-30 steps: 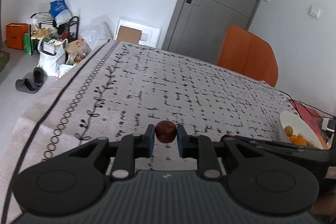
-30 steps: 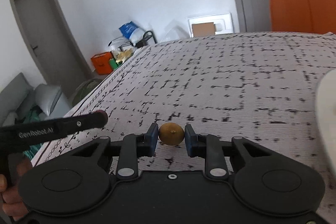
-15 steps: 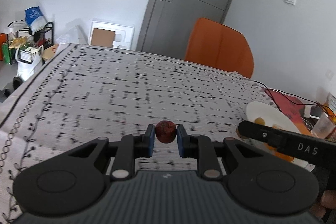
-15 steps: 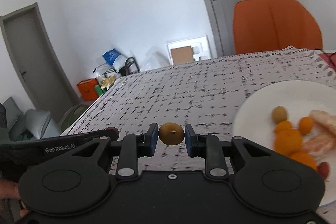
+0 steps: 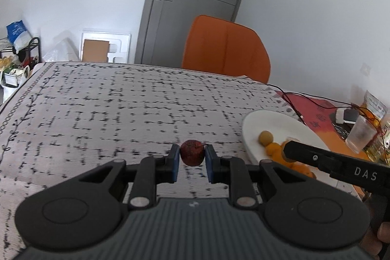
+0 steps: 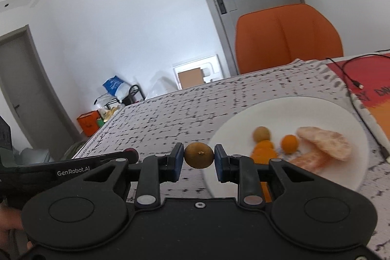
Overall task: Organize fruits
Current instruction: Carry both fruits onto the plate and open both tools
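Observation:
My left gripper (image 5: 191, 158) is shut on a small dark red fruit (image 5: 191, 155), held above the patterned tablecloth (image 5: 121, 108). In the right wrist view my right gripper (image 6: 199, 157) is shut on a round brown fruit (image 6: 199, 155), just left of a white plate (image 6: 287, 111). On the plate lie a tan round fruit (image 6: 261, 133), small orange fruits (image 6: 289, 143) and peeled pinkish citrus pieces (image 6: 324, 141). The same plate (image 5: 275, 123) shows at the right of the left wrist view, partly hidden by the right gripper's black body (image 5: 336, 163).
An orange chair (image 5: 225, 47) stands behind the table's far edge, before a grey door (image 5: 195, 1). Right of the plate lie a red mat (image 6: 365, 82), black cables (image 6: 351, 79), a clear plastic cup (image 5: 360, 134) and snack packets. Bags and a rack clutter the floor (image 5: 14, 57) at left.
Both grippers have swung to the right with their fruits still clamped. The plate has come into fuller view, and the right gripper now hangs near its left rim.

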`<state>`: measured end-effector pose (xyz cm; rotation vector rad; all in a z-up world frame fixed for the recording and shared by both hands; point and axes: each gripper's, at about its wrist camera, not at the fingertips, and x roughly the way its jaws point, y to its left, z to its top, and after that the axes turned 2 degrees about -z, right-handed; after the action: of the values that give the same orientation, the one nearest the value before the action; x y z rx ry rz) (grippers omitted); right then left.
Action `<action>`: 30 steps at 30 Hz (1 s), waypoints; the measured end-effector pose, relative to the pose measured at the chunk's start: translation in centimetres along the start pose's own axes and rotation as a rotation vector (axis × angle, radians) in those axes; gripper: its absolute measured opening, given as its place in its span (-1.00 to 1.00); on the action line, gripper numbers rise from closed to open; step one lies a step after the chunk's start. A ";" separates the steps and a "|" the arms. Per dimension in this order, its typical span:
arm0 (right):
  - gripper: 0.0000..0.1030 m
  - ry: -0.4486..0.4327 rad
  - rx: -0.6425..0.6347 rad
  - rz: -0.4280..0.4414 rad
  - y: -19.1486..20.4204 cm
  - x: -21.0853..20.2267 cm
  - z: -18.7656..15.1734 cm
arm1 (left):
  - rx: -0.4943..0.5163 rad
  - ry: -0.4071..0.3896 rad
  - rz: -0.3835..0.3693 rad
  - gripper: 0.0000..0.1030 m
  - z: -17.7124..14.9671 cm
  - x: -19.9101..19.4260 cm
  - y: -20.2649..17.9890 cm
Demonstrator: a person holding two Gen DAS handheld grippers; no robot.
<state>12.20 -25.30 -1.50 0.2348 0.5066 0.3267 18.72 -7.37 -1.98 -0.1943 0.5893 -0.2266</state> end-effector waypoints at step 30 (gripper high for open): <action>-0.50 -0.049 0.120 -0.129 -8.7 -4.6 -0.9 | 0.104 0.053 -0.071 -0.52 -0.3 4.6 -8.3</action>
<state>10.08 -34.86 -2.87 0.3245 0.4912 0.1649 20.95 -16.59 -2.57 -0.1092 0.6225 -0.3314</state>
